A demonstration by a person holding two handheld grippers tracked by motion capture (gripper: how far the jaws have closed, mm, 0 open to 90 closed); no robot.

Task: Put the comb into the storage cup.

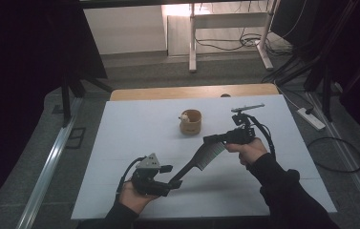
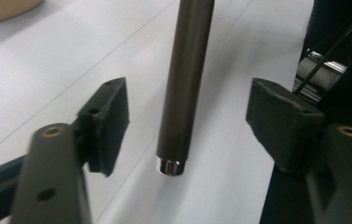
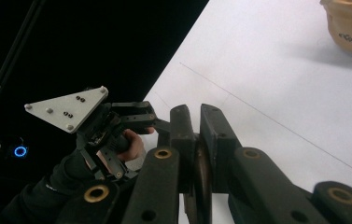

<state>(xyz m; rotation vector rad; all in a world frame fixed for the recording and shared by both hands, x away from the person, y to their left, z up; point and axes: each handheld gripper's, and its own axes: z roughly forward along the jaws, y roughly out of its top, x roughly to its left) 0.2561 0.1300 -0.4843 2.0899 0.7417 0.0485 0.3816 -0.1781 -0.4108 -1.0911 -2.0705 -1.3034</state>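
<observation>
Two tools share one long dark comb w/ a round stiff handle, held above the white counter. Right tool is clamped on the toothed end. Left tool is spread, handle btwn its pads, untouched. Judged light, rigid, prob. slick; the handle's mid-shaft is best gripped. A tan cup sits beyond.

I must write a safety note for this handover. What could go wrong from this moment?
1. The left gripper stands open around the comb's handle without pressing it, so only the right gripper, shut on the comb near its teeth, carries it. The long handle may sag or twist out.
2. If the comb slips, it could swing toward the small tan cup on the white table.
</observation>
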